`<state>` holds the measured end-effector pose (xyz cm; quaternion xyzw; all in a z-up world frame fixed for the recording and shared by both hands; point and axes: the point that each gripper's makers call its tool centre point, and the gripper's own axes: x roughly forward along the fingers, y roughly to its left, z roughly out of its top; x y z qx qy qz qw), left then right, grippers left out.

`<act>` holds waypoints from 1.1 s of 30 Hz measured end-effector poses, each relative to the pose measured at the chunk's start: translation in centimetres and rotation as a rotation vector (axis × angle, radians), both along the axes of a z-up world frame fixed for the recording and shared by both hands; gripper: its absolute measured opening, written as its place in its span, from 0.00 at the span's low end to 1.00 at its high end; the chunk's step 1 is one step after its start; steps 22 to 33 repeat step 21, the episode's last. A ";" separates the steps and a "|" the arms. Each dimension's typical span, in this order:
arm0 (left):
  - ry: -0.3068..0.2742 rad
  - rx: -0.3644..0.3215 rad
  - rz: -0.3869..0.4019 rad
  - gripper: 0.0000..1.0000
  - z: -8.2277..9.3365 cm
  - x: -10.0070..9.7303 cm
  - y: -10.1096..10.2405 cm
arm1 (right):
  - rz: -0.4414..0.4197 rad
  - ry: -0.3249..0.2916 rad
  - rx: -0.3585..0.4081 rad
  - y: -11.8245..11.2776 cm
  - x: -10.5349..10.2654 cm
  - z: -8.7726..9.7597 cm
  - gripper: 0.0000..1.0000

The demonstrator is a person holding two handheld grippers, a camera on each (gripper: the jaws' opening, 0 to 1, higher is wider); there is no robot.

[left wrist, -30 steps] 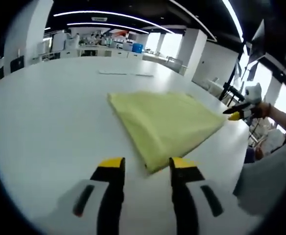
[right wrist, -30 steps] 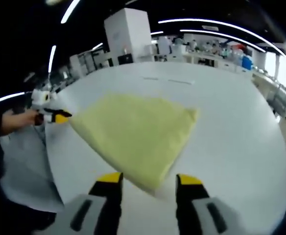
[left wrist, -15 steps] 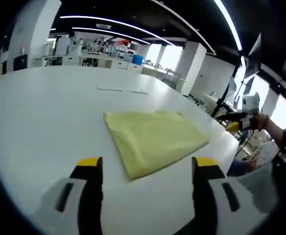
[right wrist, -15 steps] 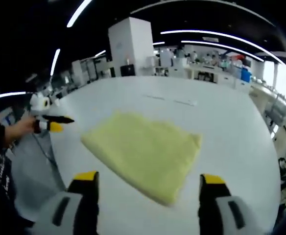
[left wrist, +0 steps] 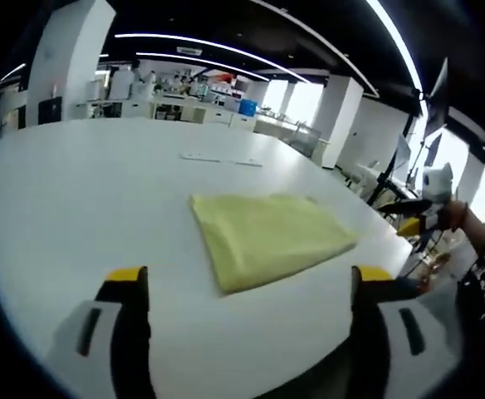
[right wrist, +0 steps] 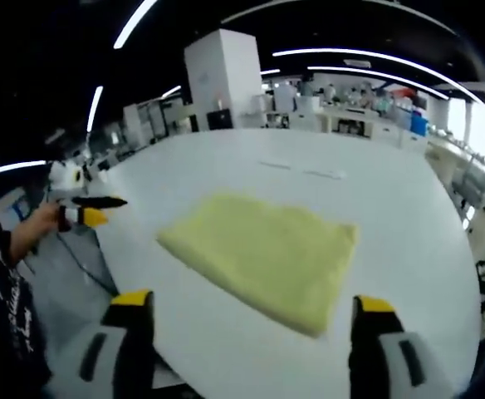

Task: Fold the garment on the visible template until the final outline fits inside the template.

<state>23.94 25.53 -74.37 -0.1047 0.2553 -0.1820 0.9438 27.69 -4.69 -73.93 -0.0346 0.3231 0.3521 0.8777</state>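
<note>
- The yellow garment (left wrist: 271, 238) lies folded flat into a rough rectangle on the white table (left wrist: 76, 191), toward the table's near edge.
- In the left gripper view its long axis runs from a near corner, low and left of centre, away to the right, toward the right gripper (left wrist: 410, 218).
- In the right gripper view the yellow garment (right wrist: 263, 253) stretches from upper left to lower right, one short edge facing the left gripper (right wrist: 91, 209).
- The left gripper (left wrist: 247, 278) stands with its jaws spread wide, holding nothing, above the table just short of the cloth.
- The right gripper (right wrist: 251, 303) is likewise wide apart and empty.
- Two thin pale strips (left wrist: 222, 159) lie on the table beyond the garment.
</note>
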 end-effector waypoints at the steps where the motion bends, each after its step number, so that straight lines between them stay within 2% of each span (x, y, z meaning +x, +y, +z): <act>1: 0.002 0.002 -0.001 0.99 -0.1 0.0 -0.1 | 0.001 0.001 0.008 0.0 -0.2 0.0 1.00; 5: 0.002 0.023 0.015 0.99 -0.2 0.1 0.3 | -0.002 0.000 -0.021 -0.4 -0.3 -0.5 1.00; 8: -0.003 -0.024 0.033 0.99 0.4 0.1 0.5 | 0.006 0.002 -0.039 -0.6 -0.4 -0.6 1.00; 12: -0.010 -0.045 0.047 0.99 0.5 0.1 0.7 | 0.009 -0.001 -0.044 -0.8 -0.1 -0.5 1.00; 16: 0.019 -0.013 0.034 0.99 -0.1 -0.1 0.5 | -0.007 -0.004 -0.044 -1.0 0.3 -0.3 1.00; 21: 0.028 0.032 0.021 0.99 -0.3 -0.2 0.3 | -0.012 -0.005 -0.039 -1.0 0.4 -0.1 0.98; 33: 0.028 0.032 0.021 0.99 -0.3 -0.2 0.3 | -0.012 -0.005 -0.039 -1.0 0.4 -0.1 0.98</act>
